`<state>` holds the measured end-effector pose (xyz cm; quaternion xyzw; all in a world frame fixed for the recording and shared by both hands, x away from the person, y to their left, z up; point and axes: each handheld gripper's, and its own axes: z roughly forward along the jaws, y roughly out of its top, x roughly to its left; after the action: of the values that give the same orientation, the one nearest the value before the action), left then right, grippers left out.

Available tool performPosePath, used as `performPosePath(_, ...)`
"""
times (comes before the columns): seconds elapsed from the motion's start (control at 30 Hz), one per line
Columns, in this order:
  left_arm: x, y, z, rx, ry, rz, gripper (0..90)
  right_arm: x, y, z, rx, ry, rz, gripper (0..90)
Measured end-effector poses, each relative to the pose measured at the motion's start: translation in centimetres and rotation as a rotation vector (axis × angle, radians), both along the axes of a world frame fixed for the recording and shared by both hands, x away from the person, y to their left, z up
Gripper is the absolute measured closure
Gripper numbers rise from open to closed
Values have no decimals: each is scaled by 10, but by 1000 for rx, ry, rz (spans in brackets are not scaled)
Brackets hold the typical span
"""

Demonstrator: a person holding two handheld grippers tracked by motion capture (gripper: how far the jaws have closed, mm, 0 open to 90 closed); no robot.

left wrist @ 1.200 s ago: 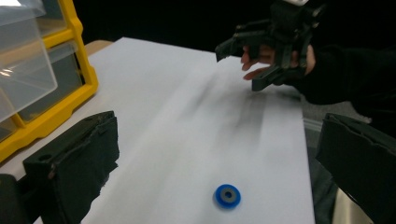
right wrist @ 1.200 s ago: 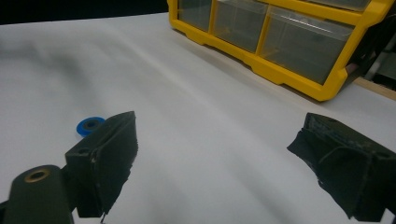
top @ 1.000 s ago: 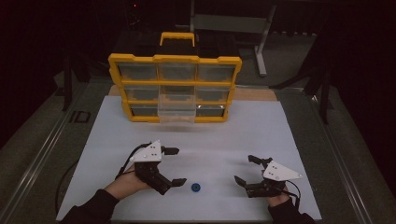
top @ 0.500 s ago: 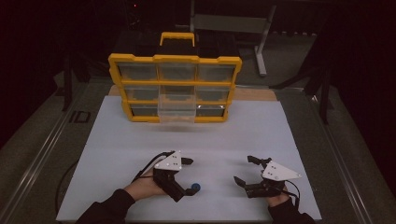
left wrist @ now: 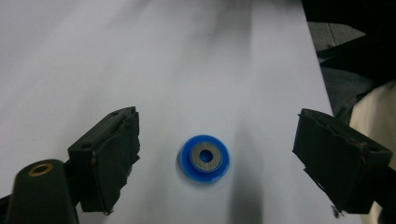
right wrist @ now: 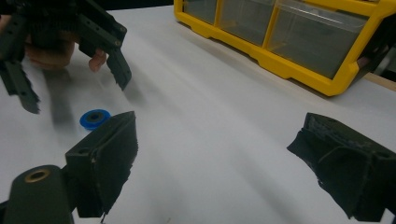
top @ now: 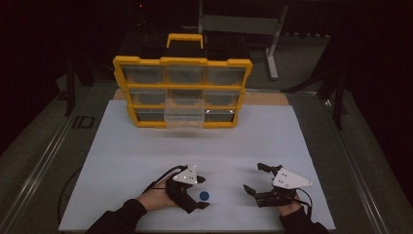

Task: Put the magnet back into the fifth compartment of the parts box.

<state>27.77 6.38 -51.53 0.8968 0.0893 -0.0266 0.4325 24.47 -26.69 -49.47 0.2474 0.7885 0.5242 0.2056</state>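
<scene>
Left edge of high view: dark sleeve and left hand [top: 155,199] entering from bottom, resting low on white table sheet [top: 122,161]. Left gripper [top: 198,197] tipped down over sheet, grey three-cornered plate on top, cable looping back toward sleeve. Jaws have just been closing in, not yet shut: spread wide either side of blue ring [top: 204,196], pads clear of it on both sides. In left gripper view, left gripper [left wrist: 217,154] straddling blue ring [left wrist: 205,158], ring flat on sheet, grey metal centre with hole, roughly midway between both jaws, not touching either. Torn black padding on both fingertips [left wrist: 112,154].

Centre back: yellow drawer organiser [top: 182,92] standing upright at far edge of sheet, yellow handle on top, three rows of clear drawers. One clear drawer [top: 184,114] in lower middle pulled out toward person. Contents too dim to tell.

Right: right gripper [top: 257,178] held low just above sheet, well apart from ring, jaws spread, nothing between. Grey plate on top, right hand [top: 290,207] behind. In right gripper view, right gripper [right wrist: 215,154] jaws wide apart over bare sheet, blue ring [right wrist: 95,118] off to far left beyond one jaw, left gripper [right wrist: 74,70] hanging over it, yellow organiser [right wrist: 299,42] at top right.
</scene>
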Motion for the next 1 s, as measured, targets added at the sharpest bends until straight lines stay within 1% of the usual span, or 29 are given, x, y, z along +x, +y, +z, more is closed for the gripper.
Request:
performPosePath(0.1,0,-2,-3,28,-11,-3,213,0,0,0,0,-1,0,119)
performPosePath(0.13,0,-3,-5,43,-14,-6,233,0,0,0,1,-3,-1,119)
performPosePath(0.2,0,-3,-6,51,-6,-11,278,0,0,0,0,-3,-1,120)
performPosePath(0.23,0,-5,-10,78,-18,-22,278,0,0,0,0,-3,-1,119)
performPosePath(0.27,-1,-5,-10,78,-27,-25,333,0,0,0,-2,-1,-1,119)
performPosePath(0.3,0,-5,-10,79,-30,-18,344,0,0,0,-2,-1,-2,119)
performPosePath(0.37,0,-5,-9,92,-55,-14,416,0,0,0,-2,-1,-2,119)
performPosePath(0.4,0,-5,-9,92,-55,-14,428,0,0,0,-2,-1,-2,119)
performPosePath(0.43,-3,-6,-9,108,-88,-20,428,0,0,0,-1,-1,-2,119)
performPosePath(0.47,-3,-7,-8,115,-98,-25,439,0,-1,0,-3,-1,-2,119)
performPosePath(0.57,-6,-8,-7,126,-113,-41,488,0,-1,0,-4,-2,-3,120)
performPosePath(0.63,-7,-8,-7,127,-114,-44,533,0,-1,0,-3,-3,-3,120)
performPosePath(0.77,-7,-9,-6,136,-97,-41,550,0,0,0,-3,-1,-2,119)
performPosePath(0.8,-6,-10,-5,145,-94,-41,554,0,0,0,-3,-3,-2,119)
performPosePath(0.87,-7,-11,-4,152,-94,-40,568,0,0,0,-2,-4,-2,119)
performPosePath(0.9,-8,-12,-3,167,-102,-43,568,0,0,1,-3,-3,-2,119)
performPosePath(0.97,-10,-13,-2,176,-110,-46,613,0,0,0,-4,-1,-4,119)
performPosePath(1.0,-10,-13,-2,178,-109,-44,615,0,0,0,-2,1,-2,119)
